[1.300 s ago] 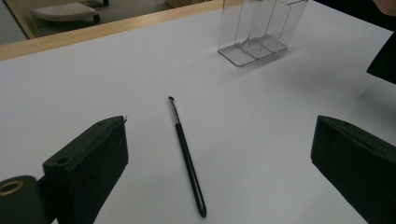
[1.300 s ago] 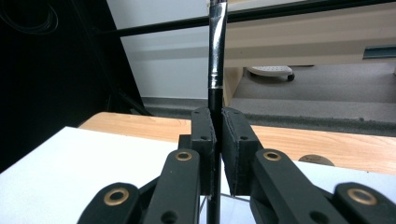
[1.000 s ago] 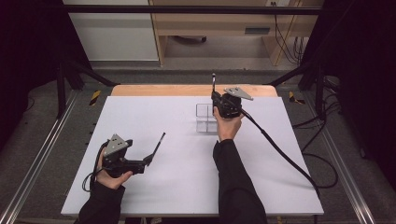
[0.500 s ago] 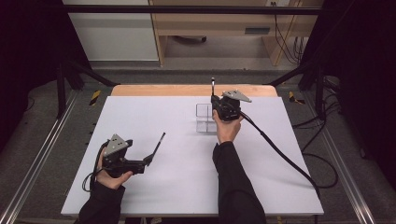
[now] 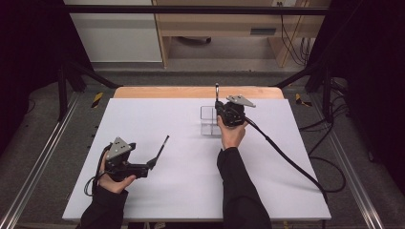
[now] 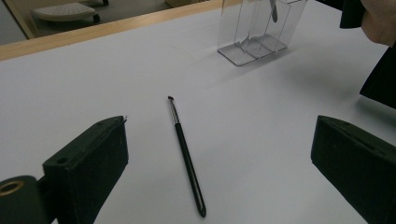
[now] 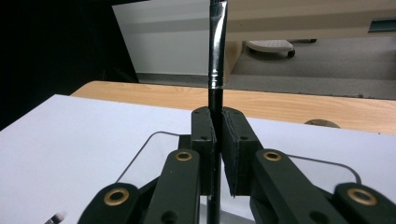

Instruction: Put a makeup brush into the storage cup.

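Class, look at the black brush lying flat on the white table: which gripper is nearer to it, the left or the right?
Left. The left gripper has its open jaws either side of the lying brush. The right gripper is far across the table, over the clear holder.

Overhead view, two close jaw-level views

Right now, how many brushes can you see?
2. One brush stands upright in the right gripper over the clear holder; another brush lies on the table.
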`<state>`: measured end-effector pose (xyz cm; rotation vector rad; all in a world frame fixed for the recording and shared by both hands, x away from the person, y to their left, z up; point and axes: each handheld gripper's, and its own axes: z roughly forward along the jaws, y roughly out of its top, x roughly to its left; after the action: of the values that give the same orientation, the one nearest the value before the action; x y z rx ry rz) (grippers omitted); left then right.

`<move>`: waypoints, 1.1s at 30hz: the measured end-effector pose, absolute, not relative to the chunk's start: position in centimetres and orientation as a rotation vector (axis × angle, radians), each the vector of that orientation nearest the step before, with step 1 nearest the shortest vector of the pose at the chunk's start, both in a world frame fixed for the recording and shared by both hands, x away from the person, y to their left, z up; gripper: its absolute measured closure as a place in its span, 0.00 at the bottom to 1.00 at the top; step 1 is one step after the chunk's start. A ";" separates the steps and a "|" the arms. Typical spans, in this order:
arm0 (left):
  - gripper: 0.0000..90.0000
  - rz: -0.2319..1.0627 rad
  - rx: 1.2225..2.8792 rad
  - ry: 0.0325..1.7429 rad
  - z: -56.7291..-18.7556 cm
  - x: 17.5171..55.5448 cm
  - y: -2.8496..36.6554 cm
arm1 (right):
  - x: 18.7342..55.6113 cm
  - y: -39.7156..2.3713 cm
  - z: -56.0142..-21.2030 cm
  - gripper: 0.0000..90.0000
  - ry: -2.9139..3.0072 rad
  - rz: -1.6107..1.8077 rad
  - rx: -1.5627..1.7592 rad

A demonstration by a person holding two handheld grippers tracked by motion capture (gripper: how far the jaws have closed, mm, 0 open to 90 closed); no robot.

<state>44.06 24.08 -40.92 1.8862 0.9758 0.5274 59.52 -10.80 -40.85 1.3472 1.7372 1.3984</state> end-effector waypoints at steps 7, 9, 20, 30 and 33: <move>0.04 0.527 1.888 0.975 -40.9 44.1 24.0 | 59.4 -10.5 -41.3 0.94 1.763 1.381 1.351; 0.04 0.529 1.887 0.974 -40.9 44.0 24.0 | 59.3 -10.6 -41.6 0.94 1.765 1.384 1.360; 0.04 0.528 1.893 0.975 -41.0 44.1 24.0 | 58.9 -10.8 -42.6 0.94 1.787 1.358 1.375; 0.04 0.528 1.897 0.974 -41.0 44.1 23.9 | 58.2 -10.7 -42.5 0.88 1.814 1.342 1.347; 0.04 0.527 1.895 0.974 -41.0 44.1 23.9 | 57.7 -10.9 -42.3 0.83 1.804 1.361 1.341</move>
<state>44.07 23.91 -41.01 1.8951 0.9739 0.5275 57.72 -10.94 -42.29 1.3411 1.8039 1.3612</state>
